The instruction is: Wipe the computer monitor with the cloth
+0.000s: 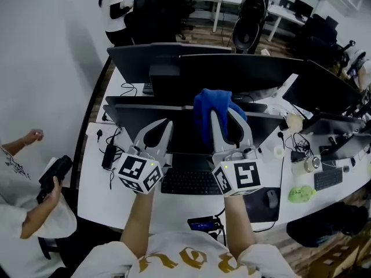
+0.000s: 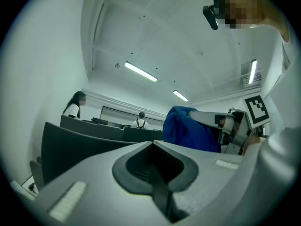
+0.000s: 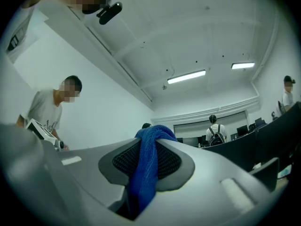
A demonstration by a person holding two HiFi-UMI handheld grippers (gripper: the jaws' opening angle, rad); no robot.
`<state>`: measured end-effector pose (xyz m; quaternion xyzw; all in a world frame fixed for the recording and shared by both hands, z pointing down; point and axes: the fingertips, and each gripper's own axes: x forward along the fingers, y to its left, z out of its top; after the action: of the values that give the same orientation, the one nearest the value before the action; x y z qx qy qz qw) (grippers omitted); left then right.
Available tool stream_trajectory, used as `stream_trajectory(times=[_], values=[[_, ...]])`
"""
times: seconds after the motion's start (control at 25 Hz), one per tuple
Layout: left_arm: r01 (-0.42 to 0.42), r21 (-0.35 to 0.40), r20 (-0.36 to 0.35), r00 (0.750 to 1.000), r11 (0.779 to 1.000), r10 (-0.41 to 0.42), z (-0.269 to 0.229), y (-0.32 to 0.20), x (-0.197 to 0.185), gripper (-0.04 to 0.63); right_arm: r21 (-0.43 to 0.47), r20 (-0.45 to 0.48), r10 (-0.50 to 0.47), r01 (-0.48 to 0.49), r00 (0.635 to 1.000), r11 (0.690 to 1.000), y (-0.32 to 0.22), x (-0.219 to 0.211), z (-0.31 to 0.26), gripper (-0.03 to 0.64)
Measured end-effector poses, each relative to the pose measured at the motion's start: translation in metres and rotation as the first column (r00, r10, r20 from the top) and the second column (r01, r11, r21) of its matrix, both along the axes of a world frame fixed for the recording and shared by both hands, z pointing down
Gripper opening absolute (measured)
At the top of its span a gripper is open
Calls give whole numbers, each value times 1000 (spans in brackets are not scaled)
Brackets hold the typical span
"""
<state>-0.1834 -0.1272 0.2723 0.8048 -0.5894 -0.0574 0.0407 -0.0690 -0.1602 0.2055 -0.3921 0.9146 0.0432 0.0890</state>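
A dark computer monitor (image 1: 127,120) stands just ahead of me on the white desk (image 1: 98,196), seen from above. My right gripper (image 1: 225,113) is shut on a blue cloth (image 1: 217,106), which bunches against the monitor's upper edge. In the right gripper view a fold of the cloth (image 3: 146,173) hangs down between the closed jaws. My left gripper (image 1: 161,126) hovers beside it in front of the screen, shut and empty. The left gripper view shows the cloth (image 2: 188,128) to the right and the monitor's top (image 2: 70,140) at the left.
A keyboard (image 1: 190,182), mouse (image 1: 272,198) and lit phone (image 1: 203,223) lie below the grippers. More monitors (image 1: 232,71) stand behind and to the right (image 1: 324,88). Cables (image 1: 110,152) trail at the left. A person (image 1: 35,196) stands left of the desk holding a black device.
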Motion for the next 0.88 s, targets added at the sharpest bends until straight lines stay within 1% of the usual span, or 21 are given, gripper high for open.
stream_trajectory(times=[0.04,0.12,0.24,0.4,0.56,0.76,0.88], values=[[8,-4,-2,1000,1000,-8,2,-1,-3,0,-3,-24,8,-8,1000,1000,-3,-4,3,100],[19,-7,-9,1000,1000,-19,6,-2,-7,0,-4,-102,40,-41,994,999,-9,-10,14,100],[16,-11,-7,1000,1000,-16,11,-6,-6,0,-11,-247,81,-86,966,996,-20,-18,33,100],[25,-24,12,1000,999,-25,18,-10,-4,0,-42,-358,72,-93,931,995,-25,-27,45,103],[12,-28,13,1000,1000,-11,21,-13,-1,0,-71,-407,58,-95,912,993,-26,-27,50,104],[7,-37,11,1000,999,-6,21,-15,2,0,-47,-453,62,-93,889,995,-27,-26,52,106],[6,-36,15,1000,999,-5,20,-16,4,0,-43,-458,66,-97,886,994,-28,-23,52,106]])
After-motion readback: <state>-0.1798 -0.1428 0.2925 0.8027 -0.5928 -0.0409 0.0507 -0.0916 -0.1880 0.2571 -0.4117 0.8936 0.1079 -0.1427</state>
